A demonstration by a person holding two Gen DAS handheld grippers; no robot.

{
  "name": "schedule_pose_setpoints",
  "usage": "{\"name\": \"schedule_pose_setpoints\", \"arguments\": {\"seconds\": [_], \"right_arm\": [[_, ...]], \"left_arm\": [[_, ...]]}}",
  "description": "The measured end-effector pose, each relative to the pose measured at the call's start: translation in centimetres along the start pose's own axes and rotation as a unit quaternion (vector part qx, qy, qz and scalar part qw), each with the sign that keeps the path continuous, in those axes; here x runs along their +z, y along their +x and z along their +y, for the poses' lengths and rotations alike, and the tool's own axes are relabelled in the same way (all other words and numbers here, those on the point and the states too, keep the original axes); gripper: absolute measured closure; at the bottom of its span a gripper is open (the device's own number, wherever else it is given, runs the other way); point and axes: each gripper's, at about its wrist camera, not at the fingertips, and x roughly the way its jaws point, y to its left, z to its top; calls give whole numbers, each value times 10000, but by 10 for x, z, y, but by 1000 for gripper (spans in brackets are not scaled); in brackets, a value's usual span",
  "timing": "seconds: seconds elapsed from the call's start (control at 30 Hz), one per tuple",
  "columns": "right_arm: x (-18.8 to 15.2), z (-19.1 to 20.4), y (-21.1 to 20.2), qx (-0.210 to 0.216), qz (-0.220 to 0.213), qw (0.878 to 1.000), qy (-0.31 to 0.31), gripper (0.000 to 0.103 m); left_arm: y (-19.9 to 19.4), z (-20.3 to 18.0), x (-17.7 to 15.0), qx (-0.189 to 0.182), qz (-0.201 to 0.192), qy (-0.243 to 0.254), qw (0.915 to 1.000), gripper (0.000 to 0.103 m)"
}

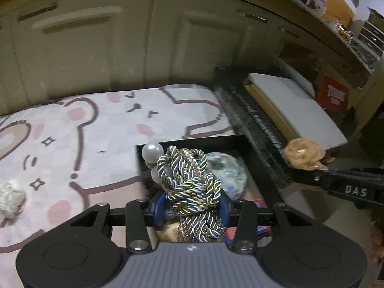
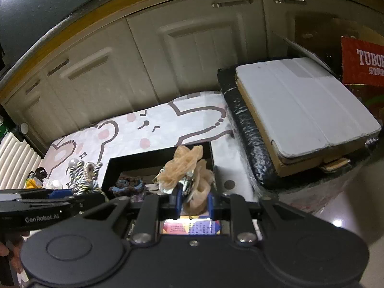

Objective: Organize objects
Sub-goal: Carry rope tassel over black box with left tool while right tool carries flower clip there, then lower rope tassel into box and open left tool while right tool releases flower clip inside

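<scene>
My left gripper [image 1: 193,206] clamps a blue-gold twisted cord bundle with pearl beads [image 1: 192,180]; my right gripper [image 2: 193,201] pinches a tan gauzy hair tie [image 2: 189,168]. Both hang directly over the black open box [image 2: 111,168].

A home room is showing here: cream cupboard doors [image 2: 192,48] are standing behind a cartoon bear mat [image 1: 96,139], with cluttered shelves [image 1: 348,28] nearby.

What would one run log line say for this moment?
left gripper: shut on rope bundle | right gripper: shut on beige scrunchie | both over black box
</scene>
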Motion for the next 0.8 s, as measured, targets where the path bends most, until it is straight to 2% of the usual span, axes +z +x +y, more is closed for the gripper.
{"name": "schedule_pose_setpoints", "arguments": {"seconds": [0.27,0.47,0.63,0.8], "right_arm": [[1,-4,2,39,23,10000,29,82],[0,-4,6,56,67,10000,31,82],[0,-3,11,59,121,9999,6,82],[0,-2,21,42,226,9997,-56,82]], "left_arm": [[24,-20,-2,-492,206,47,9986,58],[50,-27,-5,-860,499,50,9950,58],[74,-25,-4,-723,690,-27,9950,58],[84,-20,-4,-398,744,-10,9964,58]]}}
